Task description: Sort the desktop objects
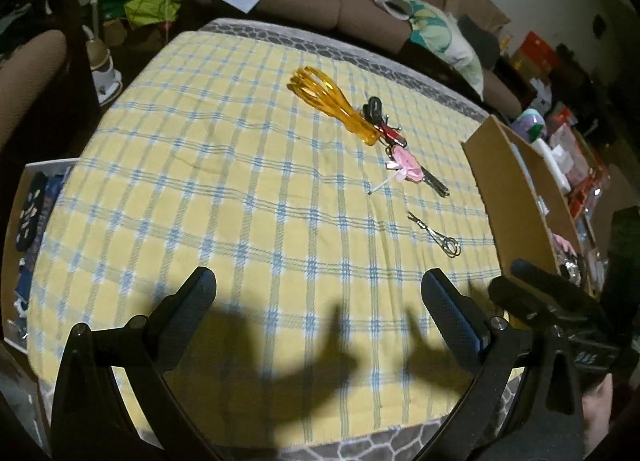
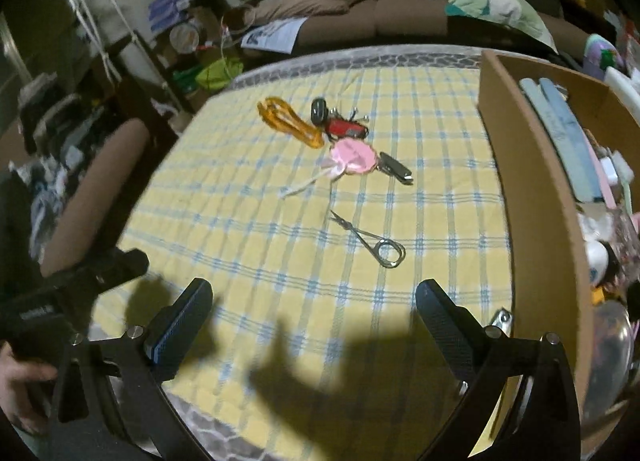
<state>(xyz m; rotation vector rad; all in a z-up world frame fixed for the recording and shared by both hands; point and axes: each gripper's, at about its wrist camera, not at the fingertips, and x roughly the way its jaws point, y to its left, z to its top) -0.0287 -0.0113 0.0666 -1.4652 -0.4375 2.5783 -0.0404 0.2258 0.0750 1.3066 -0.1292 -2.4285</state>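
Left gripper (image 1: 320,293) and right gripper (image 2: 314,303): jaws wide, nothing held, above yellow checked cloth (image 1: 224,197). Small scissors (image 2: 370,241) nearest; beyond, pink lollipop (image 2: 352,157), orange whisk (image 2: 290,121). Cardboard box (image 2: 536,189) on right

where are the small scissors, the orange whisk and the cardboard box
small scissors (image 2: 370,241), right wrist view, on the shanks near the pivot
orange whisk (image 1: 334,103), left wrist view, where the loops meet the handle
cardboard box (image 2: 532,189), right wrist view, on its near outer wall
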